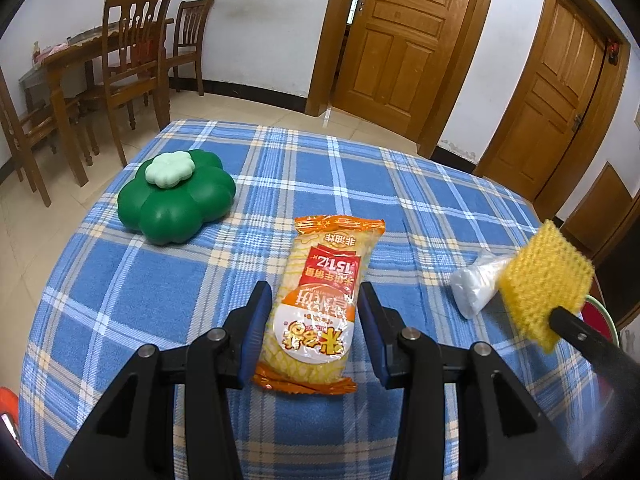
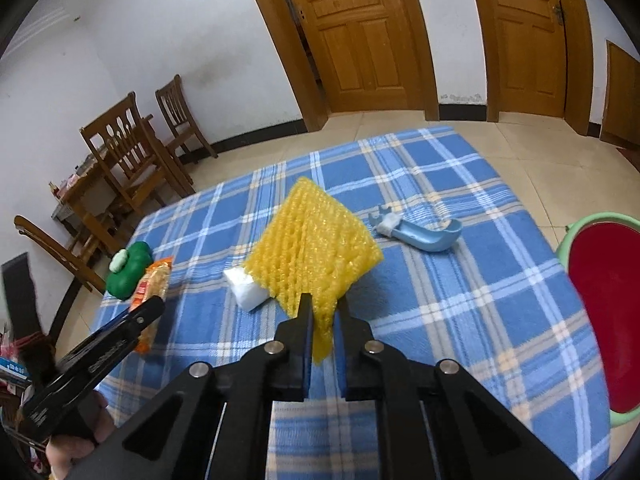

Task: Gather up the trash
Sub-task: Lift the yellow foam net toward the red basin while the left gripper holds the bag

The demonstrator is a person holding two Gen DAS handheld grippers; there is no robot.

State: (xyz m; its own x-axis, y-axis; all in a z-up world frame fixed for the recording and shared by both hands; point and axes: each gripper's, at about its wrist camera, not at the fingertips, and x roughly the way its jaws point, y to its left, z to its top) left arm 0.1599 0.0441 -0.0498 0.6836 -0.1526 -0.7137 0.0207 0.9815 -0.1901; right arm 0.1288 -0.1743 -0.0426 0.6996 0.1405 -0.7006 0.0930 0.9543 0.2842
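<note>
An orange and yellow snack packet [image 1: 316, 304] lies on the blue plaid tablecloth [image 1: 120, 288]. My left gripper [image 1: 314, 308] is open, its jaws either side of the packet, not closed on it. My right gripper [image 2: 324, 312] is shut on a yellow foam net sleeve [image 2: 312, 248] and holds it above the cloth; the sleeve also shows in the left wrist view [image 1: 544, 280]. A crumpled white plastic bag [image 1: 476, 284] lies beside the sleeve, and shows in the right wrist view [image 2: 248, 290]. The packet [image 2: 154, 280] and left gripper [image 2: 148, 312] show at the left there.
A green flower-shaped box [image 1: 176, 198] with a pale lid sits at the table's far left. A light blue scoop-like object [image 2: 420, 232] lies at the far right. A green-rimmed red bin [image 2: 608, 312] stands off the table's right edge. Wooden chairs [image 1: 132, 68] and doors [image 1: 396, 40] stand behind.
</note>
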